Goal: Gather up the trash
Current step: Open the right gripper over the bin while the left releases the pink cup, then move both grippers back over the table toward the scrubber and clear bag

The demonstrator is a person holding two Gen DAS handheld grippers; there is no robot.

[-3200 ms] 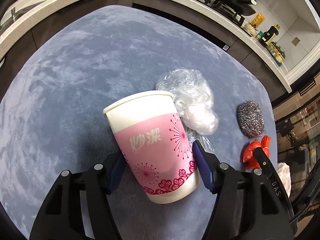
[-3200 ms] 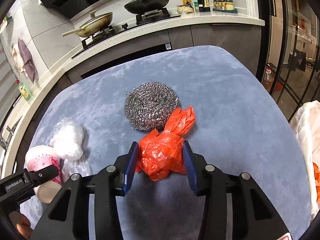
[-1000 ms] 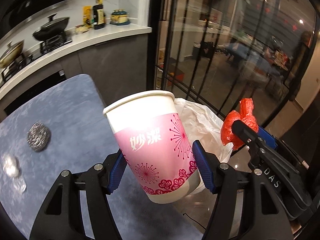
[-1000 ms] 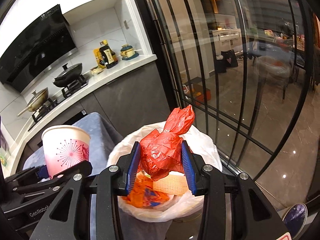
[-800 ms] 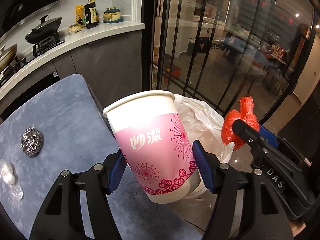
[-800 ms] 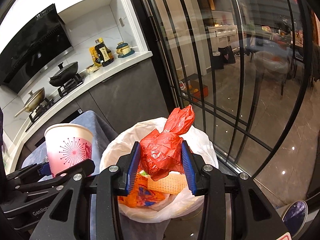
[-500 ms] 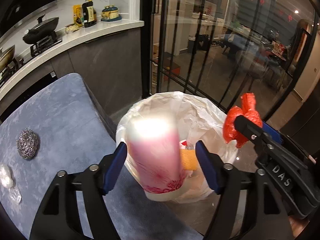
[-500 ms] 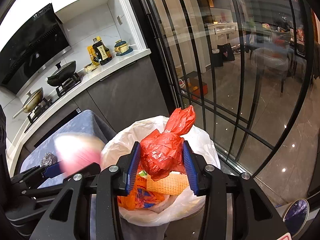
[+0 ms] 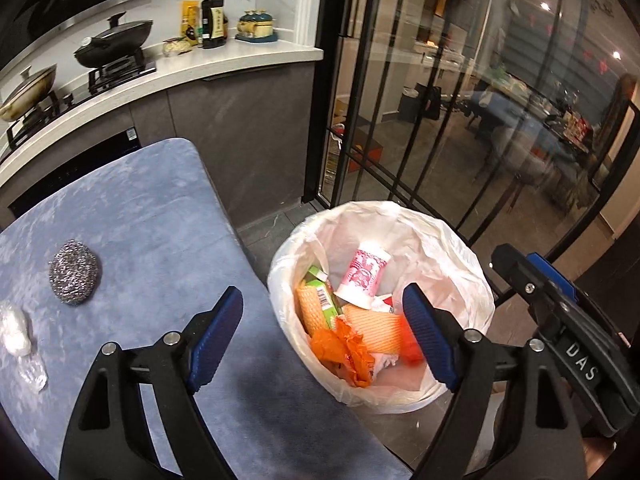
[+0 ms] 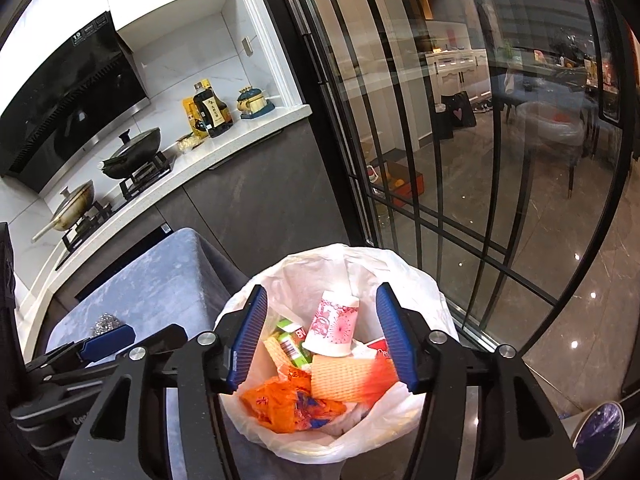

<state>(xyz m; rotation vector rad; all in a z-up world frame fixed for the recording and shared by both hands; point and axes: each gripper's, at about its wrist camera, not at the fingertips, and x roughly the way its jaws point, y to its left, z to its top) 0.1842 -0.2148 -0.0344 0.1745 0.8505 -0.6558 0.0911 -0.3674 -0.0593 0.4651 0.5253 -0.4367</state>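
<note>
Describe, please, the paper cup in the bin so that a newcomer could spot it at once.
Find the white-lined trash bin on the floor beside the blue-grey table. The paper cup lies tilted against the far side, above the orange wrappers. It alone is white with pink floral prints.

A blue-grey table (image 9: pixel 152 208) bears a steel scourer (image 9: pixel 74 272) and crumpled clear plastic (image 9: pixel 18 334); both lie apart.

We see a white bin liner (image 10: pixel 436 300), a pink-and-white flower-printed cup (image 10: pixel 334 330), an orange wrapper (image 10: pixel 288 402), a mottled blue-grey table (image 9: pixel 132 216), and a silver scourer (image 9: pixel 74 272).
</note>
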